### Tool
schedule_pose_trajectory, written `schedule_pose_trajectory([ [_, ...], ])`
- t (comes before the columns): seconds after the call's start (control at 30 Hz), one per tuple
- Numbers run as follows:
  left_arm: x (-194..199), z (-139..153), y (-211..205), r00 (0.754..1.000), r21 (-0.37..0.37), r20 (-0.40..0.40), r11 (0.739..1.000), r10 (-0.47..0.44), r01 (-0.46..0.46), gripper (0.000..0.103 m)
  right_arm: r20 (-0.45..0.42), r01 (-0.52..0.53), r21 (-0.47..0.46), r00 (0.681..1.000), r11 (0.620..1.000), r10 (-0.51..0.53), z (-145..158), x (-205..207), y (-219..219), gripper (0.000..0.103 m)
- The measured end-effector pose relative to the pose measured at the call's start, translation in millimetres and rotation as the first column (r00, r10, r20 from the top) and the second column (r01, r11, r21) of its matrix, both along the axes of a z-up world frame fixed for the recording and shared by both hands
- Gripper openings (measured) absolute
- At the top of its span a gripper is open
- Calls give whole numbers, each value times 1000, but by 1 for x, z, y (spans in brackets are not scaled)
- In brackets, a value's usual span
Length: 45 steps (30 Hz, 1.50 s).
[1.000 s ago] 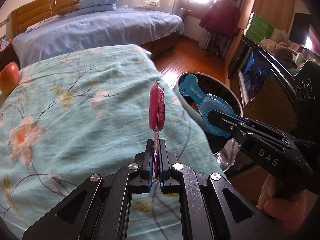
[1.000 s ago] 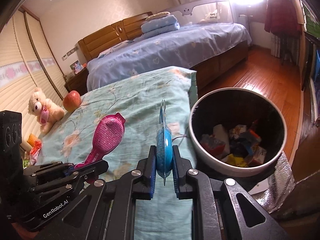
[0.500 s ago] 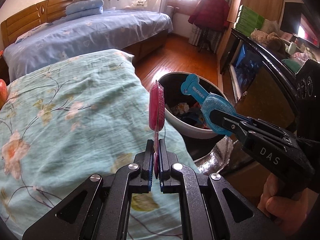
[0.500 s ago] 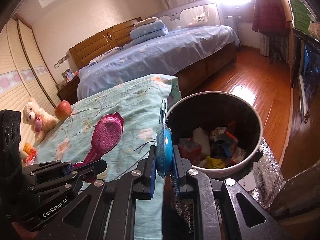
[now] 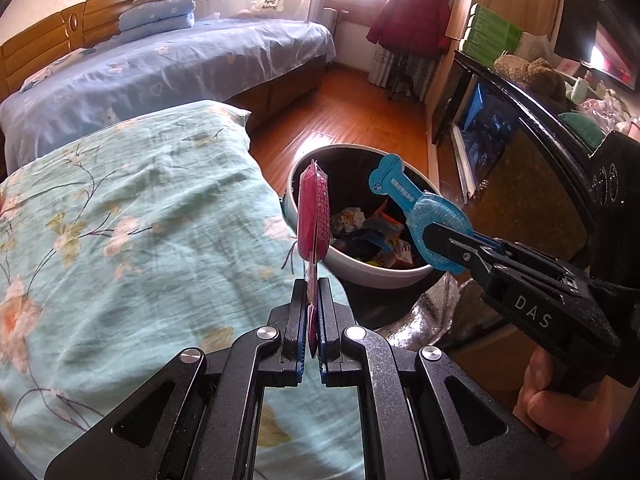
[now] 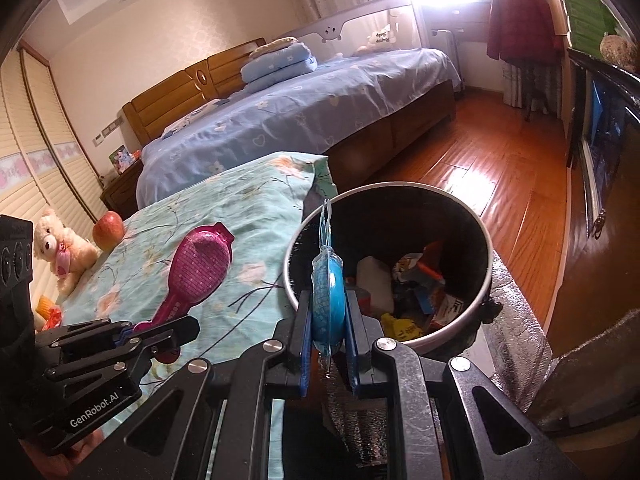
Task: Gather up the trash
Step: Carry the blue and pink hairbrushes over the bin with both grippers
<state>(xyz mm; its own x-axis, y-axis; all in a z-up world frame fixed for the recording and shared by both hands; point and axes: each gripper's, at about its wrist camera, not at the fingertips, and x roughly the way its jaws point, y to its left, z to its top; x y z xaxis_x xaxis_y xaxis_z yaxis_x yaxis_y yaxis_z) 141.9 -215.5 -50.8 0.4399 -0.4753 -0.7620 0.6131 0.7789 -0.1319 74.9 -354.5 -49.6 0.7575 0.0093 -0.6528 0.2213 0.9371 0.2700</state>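
Observation:
My left gripper (image 5: pixel 313 300) is shut on the handle of a pink packaged brush (image 5: pixel 315 216), held upright over the bed's edge; it also shows in the right wrist view (image 6: pixel 198 270). My right gripper (image 6: pixel 328 320) is shut on a blue packaged brush (image 6: pixel 328 292), held at the near rim of the round trash bin (image 6: pixel 486 276); the blue brush shows in the left wrist view (image 5: pixel 424 216) over the bin (image 5: pixel 372 276). The bin holds several wrappers and boxes.
The teal floral quilt (image 5: pixel 120 240) covers the near bed. An apple (image 6: pixel 108 230), a teddy bear (image 6: pixel 60 244) and snack wrappers (image 6: pixel 48 312) lie on it. A blue bed (image 6: pixel 300 120), wood floor (image 6: pixel 500 184) and a dark cabinet (image 5: pixel 520 184) surround the bin.
Both grippers have swung right, away from the bed and toward the bin. The bin now sits closer and more central in both views. Both brushes stay gripped.

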Motion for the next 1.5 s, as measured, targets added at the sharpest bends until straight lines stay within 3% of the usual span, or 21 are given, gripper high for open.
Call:
schedule_pose_trajectory([
  [1.5, 36, -4, -72, 999, 51, -1, 998, -43, 43, 4, -24, 79, -8, 997, 997, -79, -7, 31, -57, 14],
])
